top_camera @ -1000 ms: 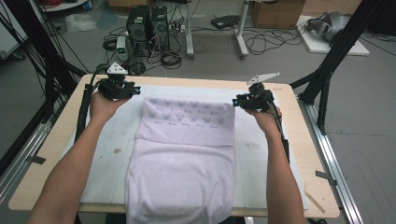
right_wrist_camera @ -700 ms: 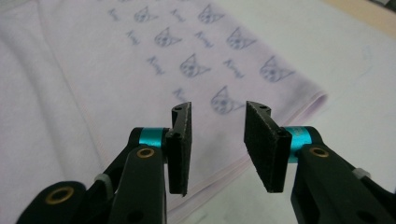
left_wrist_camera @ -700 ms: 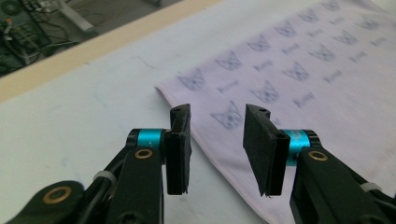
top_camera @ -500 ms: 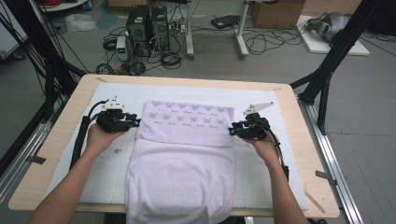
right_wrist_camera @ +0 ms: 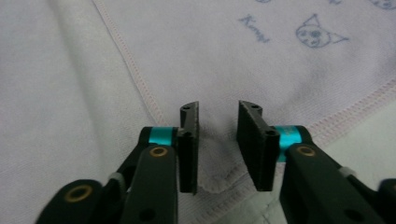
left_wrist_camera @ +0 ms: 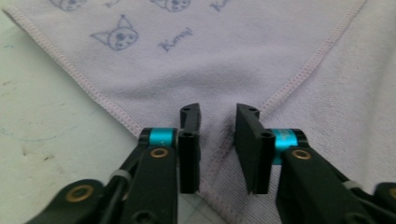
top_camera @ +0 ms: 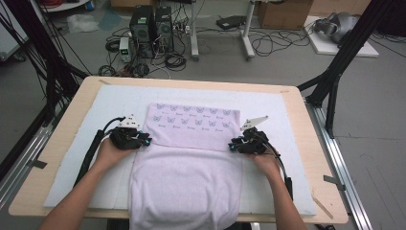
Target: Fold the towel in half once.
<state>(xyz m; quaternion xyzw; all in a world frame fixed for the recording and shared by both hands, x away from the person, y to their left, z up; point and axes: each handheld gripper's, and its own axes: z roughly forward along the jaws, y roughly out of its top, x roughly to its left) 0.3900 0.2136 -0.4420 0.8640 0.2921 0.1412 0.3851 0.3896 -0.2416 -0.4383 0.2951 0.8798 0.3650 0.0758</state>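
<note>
A lavender towel (top_camera: pixel 184 182) lies on the table with its far part folded toward me as a printed flap (top_camera: pixel 194 123). My left gripper (top_camera: pixel 143 140) rests on the flap's near left corner and my right gripper (top_camera: pixel 233 145) on its near right corner. In the left gripper view the jaws (left_wrist_camera: pixel 218 114) straddle the stitched corner of the towel (left_wrist_camera: pixel 233 56), a narrow gap still between the pads. The right gripper (right_wrist_camera: pixel 218 109) stands the same way over its corner of the towel (right_wrist_camera: pixel 210 56). Both pairs of jaws have just been closing, with cloth rising into a crease between them.
A white mat (top_camera: pixel 119 103) covers the wooden table (top_camera: pixel 306 129) under the towel, whose near end hangs over the front edge. Black frame legs (top_camera: pixel 335 76) stand at both sides. Computers and cables (top_camera: pixel 153 28) lie on the floor beyond.
Both hands have come from the flap's far corners toward me and down onto its near corners. The towel has not shifted.
</note>
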